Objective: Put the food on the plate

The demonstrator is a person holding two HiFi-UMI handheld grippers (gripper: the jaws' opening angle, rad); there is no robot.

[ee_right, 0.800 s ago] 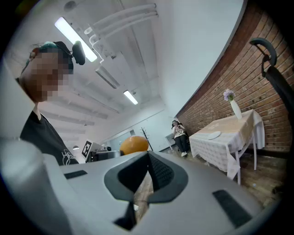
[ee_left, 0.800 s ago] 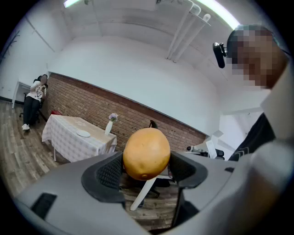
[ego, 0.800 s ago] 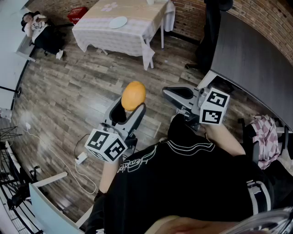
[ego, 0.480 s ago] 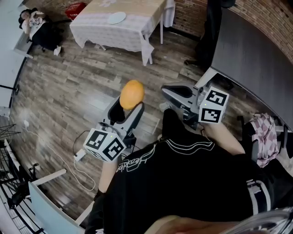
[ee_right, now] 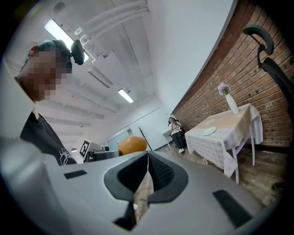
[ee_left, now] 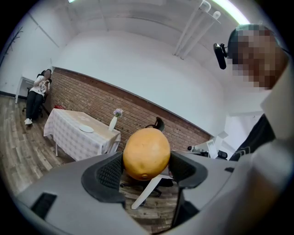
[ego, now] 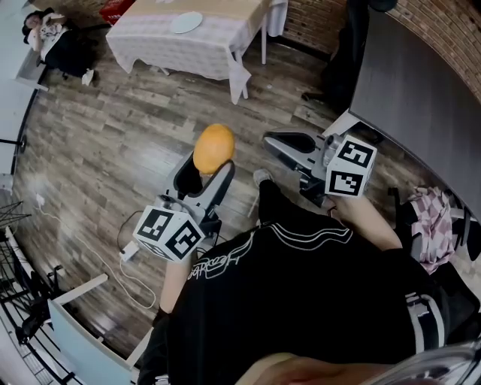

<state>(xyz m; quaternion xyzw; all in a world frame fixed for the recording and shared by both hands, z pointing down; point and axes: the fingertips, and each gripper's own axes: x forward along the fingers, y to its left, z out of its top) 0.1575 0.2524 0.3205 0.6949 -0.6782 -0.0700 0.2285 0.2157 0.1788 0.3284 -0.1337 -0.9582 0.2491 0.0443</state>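
Pinching orange [ego: 213,148], left gripper [ego: 207,174] held mid-frame. Right gripper [ego: 288,144] pressed together, empty. Pickup judged done. Carry to plate [ego: 186,22] on upper-left table [ego: 210,53], plus placement, not yet done.

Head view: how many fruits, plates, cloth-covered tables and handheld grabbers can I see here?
orange fruit: 1
white plate: 1
cloth-covered table: 1
grippers: 2, the left gripper and the right gripper
Total: 5
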